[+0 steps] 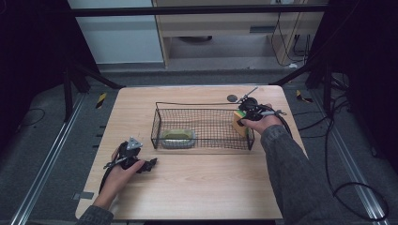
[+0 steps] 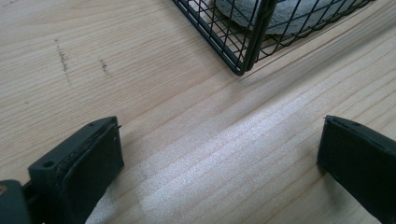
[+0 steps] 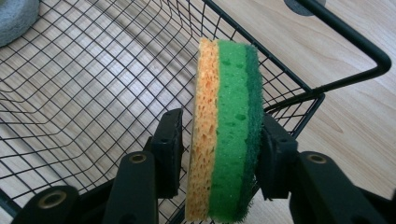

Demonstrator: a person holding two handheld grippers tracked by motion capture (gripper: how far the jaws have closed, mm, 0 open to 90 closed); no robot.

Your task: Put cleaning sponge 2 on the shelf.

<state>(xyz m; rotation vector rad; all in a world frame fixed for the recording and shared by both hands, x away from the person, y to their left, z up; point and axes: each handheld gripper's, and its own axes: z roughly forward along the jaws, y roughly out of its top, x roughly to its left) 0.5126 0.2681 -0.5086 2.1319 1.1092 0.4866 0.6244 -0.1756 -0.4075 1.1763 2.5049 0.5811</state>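
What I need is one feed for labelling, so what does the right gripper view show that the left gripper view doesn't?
Right gripper view: a yellow-and-green sponge standing on edge between the right tongs. Left gripper view: the left tongs wide open over bare wooden table. Both: the black wire basket and the grey item inside it.

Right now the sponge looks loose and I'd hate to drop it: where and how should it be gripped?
Pinch the sponge across its two broad faces, orange on one side and dark green scourer on the other, near mid-length. It stands on edge between the right tongs at the end of the basket, so probably come in over that rim.
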